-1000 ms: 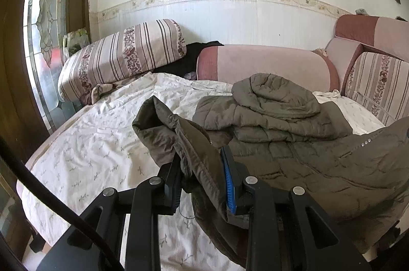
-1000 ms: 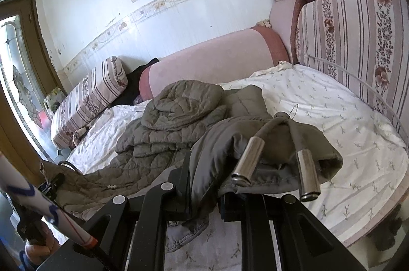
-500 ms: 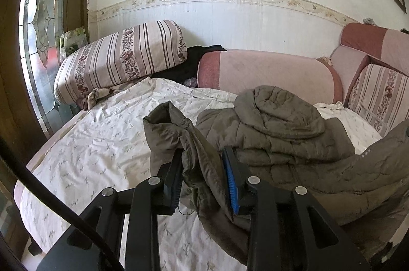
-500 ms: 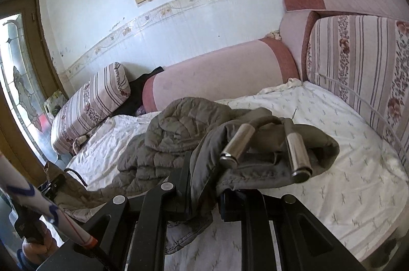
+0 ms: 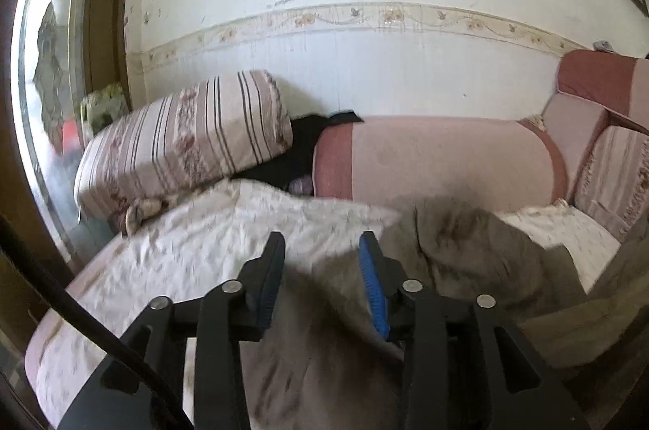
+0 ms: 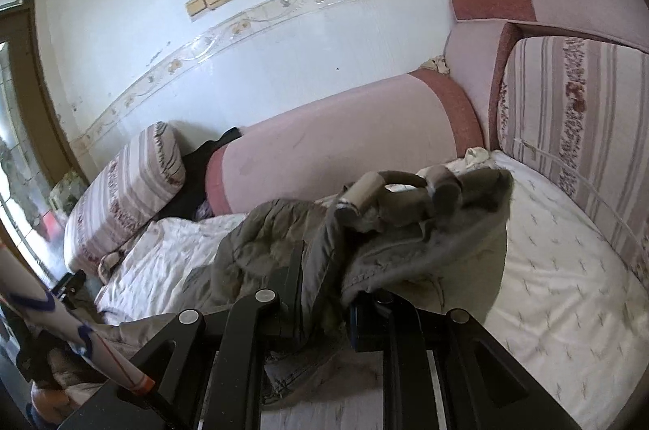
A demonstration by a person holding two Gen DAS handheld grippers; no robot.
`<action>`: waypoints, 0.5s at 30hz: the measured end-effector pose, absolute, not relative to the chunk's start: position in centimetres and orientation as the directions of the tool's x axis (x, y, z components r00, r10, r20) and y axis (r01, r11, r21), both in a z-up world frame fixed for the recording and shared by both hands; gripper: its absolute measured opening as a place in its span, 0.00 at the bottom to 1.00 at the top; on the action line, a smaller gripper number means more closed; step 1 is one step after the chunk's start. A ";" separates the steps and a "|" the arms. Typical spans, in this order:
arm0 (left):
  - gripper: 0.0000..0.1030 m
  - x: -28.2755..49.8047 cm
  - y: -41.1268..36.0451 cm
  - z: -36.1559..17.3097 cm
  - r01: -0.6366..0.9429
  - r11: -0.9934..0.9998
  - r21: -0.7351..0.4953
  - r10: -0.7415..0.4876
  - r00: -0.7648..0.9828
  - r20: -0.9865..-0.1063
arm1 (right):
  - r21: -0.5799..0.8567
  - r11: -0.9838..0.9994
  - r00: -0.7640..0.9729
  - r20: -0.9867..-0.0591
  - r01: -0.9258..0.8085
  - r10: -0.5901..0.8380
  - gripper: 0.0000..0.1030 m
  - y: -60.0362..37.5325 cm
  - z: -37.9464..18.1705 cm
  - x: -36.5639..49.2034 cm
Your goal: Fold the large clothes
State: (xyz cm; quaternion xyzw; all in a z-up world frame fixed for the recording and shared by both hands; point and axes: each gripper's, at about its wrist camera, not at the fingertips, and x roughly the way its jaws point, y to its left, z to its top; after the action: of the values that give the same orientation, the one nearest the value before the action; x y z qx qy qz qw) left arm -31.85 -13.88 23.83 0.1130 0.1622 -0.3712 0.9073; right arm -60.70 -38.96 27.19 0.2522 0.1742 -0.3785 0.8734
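An olive-green quilted jacket [image 5: 466, 259] lies heaped on the white patterned sheet [image 5: 194, 247] of the bed. My left gripper [image 5: 320, 267] is open, its jaws spread above the jacket's near edge, with no cloth between them; the view is blurred. My right gripper [image 6: 324, 292] is shut on a fold of the jacket [image 6: 405, 247], with its drawstring toggles [image 6: 361, 194] draped above the fingers.
A striped bolster [image 5: 182, 142] lies at the back left, a pink bolster [image 5: 438, 158] along the wall, striped cushions [image 6: 576, 130] at the right. A dark garment [image 5: 300, 146] sits between the bolsters. A window [image 5: 44, 65] is at the left.
My left gripper has opened and let go of the jacket sleeve, which dropped onto the bed. Both grippers moved forward toward the wall; the right still holds its fold.
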 end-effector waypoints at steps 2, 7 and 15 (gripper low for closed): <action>0.48 -29.8 -16.1 24.1 0.703 0.705 0.096 -0.631 0.683 -0.367 | 0.308 0.571 0.639 -0.509 0.761 -0.577 0.16 -41.4 26.9 -59.0; 0.51 -24.4 -20.0 24.5 0.675 0.736 0.057 -0.600 0.689 -0.406 | 0.297 0.529 0.594 -0.557 0.795 -0.580 0.16 -48.0 25.3 -55.2; 0.58 -21.6 -19.9 24.1 0.653 0.757 0.025 -0.600 0.710 -0.369 | 0.296 0.419 0.505 -0.630 0.859 -0.590 0.16 -57.8 21.7 -53.3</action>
State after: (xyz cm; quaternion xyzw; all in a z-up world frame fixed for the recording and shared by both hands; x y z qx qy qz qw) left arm -21.64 -19.88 24.14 0.0769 0.1716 -0.3397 0.9215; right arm -53.35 -57.76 21.69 0.3035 0.2212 -0.4456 0.8126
